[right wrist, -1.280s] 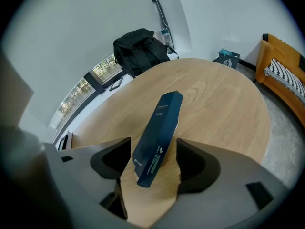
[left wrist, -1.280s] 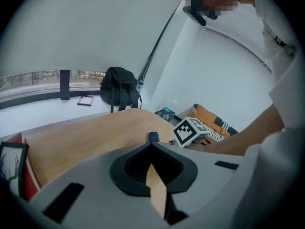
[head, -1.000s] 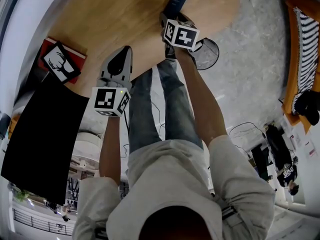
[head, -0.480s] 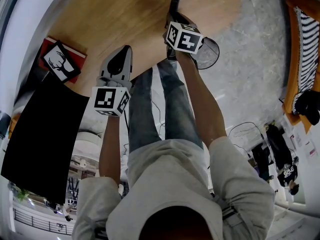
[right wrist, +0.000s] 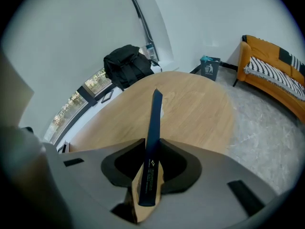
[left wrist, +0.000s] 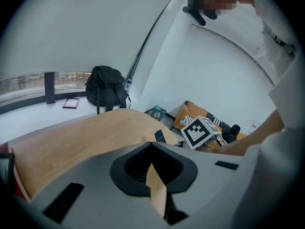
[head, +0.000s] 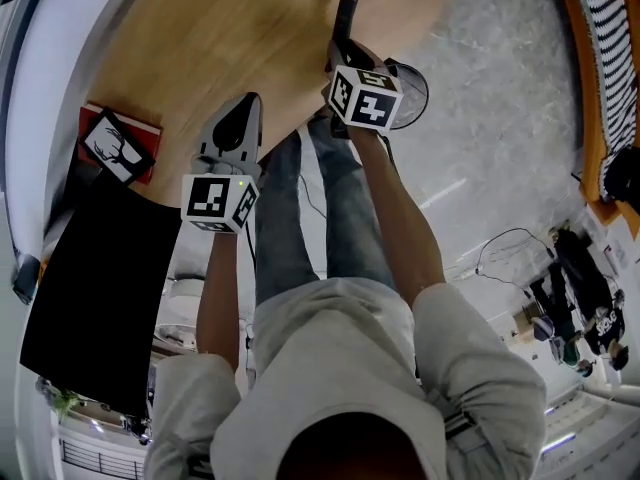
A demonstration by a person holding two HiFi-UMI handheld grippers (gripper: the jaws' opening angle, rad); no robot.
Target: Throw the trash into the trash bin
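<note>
Right gripper view: the trash, a flat dark blue packet (right wrist: 153,128), is pinched edge-on between the right tongs (right wrist: 152,143). The jaws have just been closing and now press on both its faces. Its near end sits deep in the jaw throat; its far end sticks out past the tips over the round wooden tabletop (right wrist: 195,113). Whether that end touches the wood cannot be told.

Beyond the tabletop, a small bin with a trash sign (right wrist: 209,68) stands on the floor by the white wall, well apart from the packet. A black backpack (right wrist: 126,63) lies past the far rim of the tabletop, and an orange sofa (right wrist: 267,61) with a striped cushion stands at the right.

Left gripper view: the left tongs (left wrist: 152,145) are pressed together with nothing between them, pointing over the same tabletop.

Head view: both tongs reach out over the near edge of the tabletop, left well apart from right. A red-edged picture of a deer (head: 112,146) lies at the tabletop's left edge.
</note>
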